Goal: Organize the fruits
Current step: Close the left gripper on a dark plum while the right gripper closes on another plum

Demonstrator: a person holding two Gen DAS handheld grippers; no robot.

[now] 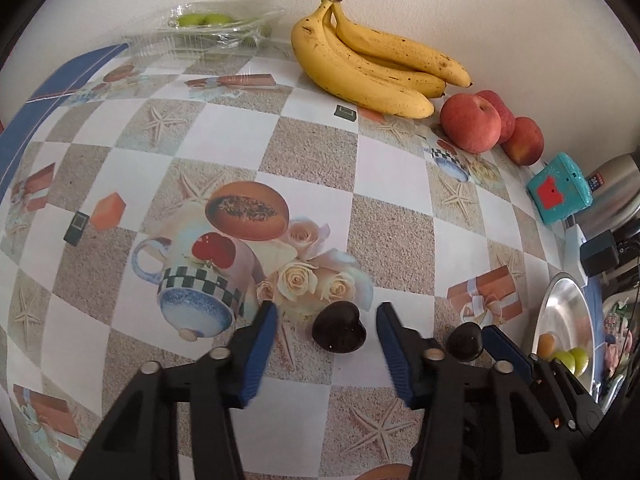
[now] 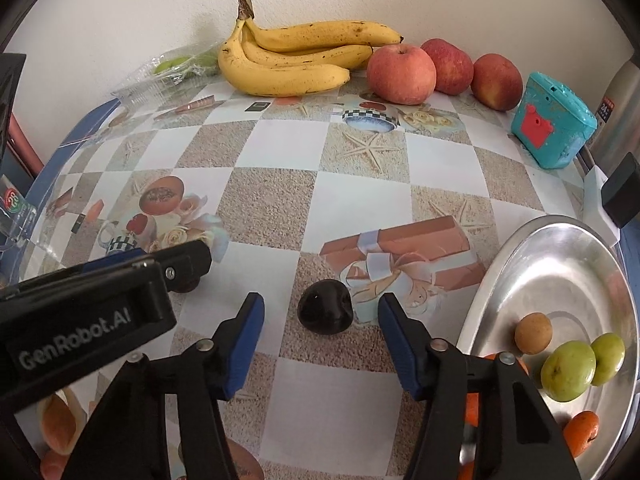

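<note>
Two dark, heart-shaped fruits lie on the patterned tablecloth. My left gripper [image 1: 326,312] is open with one dark fruit [image 1: 339,327] between its blue fingertips. My right gripper [image 2: 320,304] is open with the other dark fruit [image 2: 326,307] between its fingertips; that fruit also shows in the left wrist view [image 1: 465,341]. A metal plate [image 2: 568,264] at the right holds two green fruits [image 2: 568,370], a small brown fruit [image 2: 533,333] and orange fruits [image 2: 582,432]. The left gripper's body [image 2: 92,304] shows at the left of the right wrist view.
Against the back wall lie a banana bunch [image 2: 288,64] and three red apples [image 2: 401,68]. A clear plastic box with green fruits [image 1: 216,30] stands at the back left. A teal box [image 2: 554,124], a steel flask [image 2: 618,108] and a black adapter [image 2: 620,190] stand at the right.
</note>
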